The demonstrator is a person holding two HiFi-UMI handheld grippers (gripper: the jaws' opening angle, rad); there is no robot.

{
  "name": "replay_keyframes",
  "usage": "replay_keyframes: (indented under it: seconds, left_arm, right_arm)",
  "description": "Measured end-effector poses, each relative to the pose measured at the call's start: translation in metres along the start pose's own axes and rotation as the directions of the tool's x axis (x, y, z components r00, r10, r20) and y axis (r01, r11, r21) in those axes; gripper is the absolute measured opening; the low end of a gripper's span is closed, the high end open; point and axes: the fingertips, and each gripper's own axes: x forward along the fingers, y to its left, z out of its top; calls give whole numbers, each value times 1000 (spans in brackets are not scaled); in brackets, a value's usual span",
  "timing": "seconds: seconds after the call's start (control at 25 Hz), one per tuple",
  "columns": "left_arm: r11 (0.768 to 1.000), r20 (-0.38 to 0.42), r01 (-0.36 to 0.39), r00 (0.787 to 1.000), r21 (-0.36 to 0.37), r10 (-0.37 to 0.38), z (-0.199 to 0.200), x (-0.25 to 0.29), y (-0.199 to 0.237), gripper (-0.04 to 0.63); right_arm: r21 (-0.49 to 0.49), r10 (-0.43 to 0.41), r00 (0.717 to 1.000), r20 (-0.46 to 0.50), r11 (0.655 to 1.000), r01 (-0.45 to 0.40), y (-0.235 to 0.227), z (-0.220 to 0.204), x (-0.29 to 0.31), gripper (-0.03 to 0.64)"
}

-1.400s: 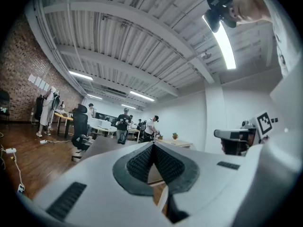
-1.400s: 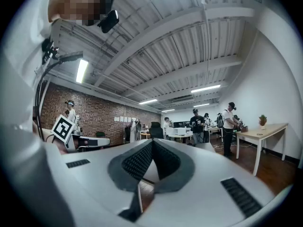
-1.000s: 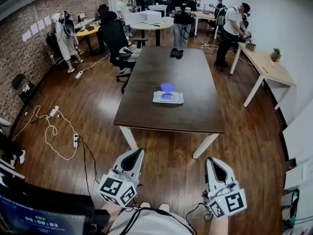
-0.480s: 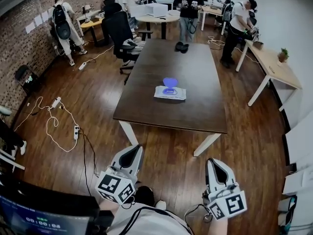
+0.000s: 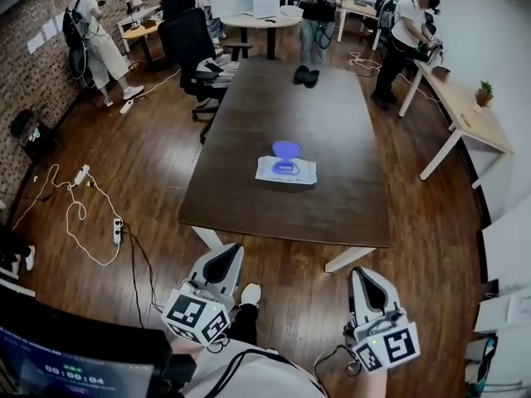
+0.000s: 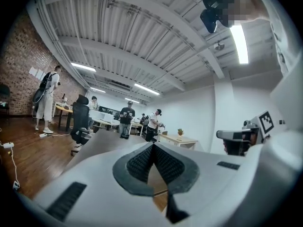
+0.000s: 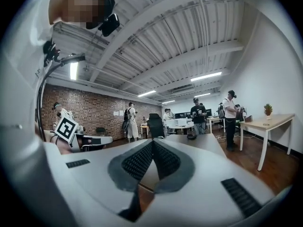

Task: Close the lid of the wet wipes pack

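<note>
- pack of wet wipes (image 5: 285, 171) lies flat near the middle of the dark table (image 5: 332, 206), well ahead of both tools, and nothing touches it.
- its blue lid (image 5: 286, 149) stands flipped open on the far side of the pack, toward the far end of the table.
- the left gripper (image 5: 226, 262) hangs over the wood floor (image 5: 166, 164), short of the table's near edge and pointing level toward it. in the left gripper view its ribbed pads (image 6: 142, 162) meet at the tips with nothing between them.
- the right gripper (image 5: 365, 282) sits about level with it on the other side, also short of the near edge. its pads (image 7: 163, 161) are pressed together too, and it is empty.
- the two grippers are well apart from each other, and neither is over the tabletop.
- a small black object (image 5: 303, 76) rests at the far end of the table. i cannot tell what it is.
- a black office chair (image 5: 189, 44) stands off the table's far left corner.
- a white cable with a power strip (image 5: 116, 230) trails over the floor on the left.
- a light desk (image 5: 460, 118) along the right wall carries a small plant (image 5: 485, 92).
- several people stand at the far end of the room, near a brick wall (image 5: 41, 65).
</note>
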Motion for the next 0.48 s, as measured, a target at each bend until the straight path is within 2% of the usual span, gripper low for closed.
replay_keyframes:
  seconds: [0.32,0.48]
  left_arm:
    - [998,-17,65,998,-4,-65,38,110,71,-2]
    - [994,-36,112,993,-10,-112,38,163,99,-2]
  right_arm:
    - [6,-31,1000,3,1000,31,-42,27,114,5]
    - [12,-53,999,-8,999,53,-65,36,164,5]
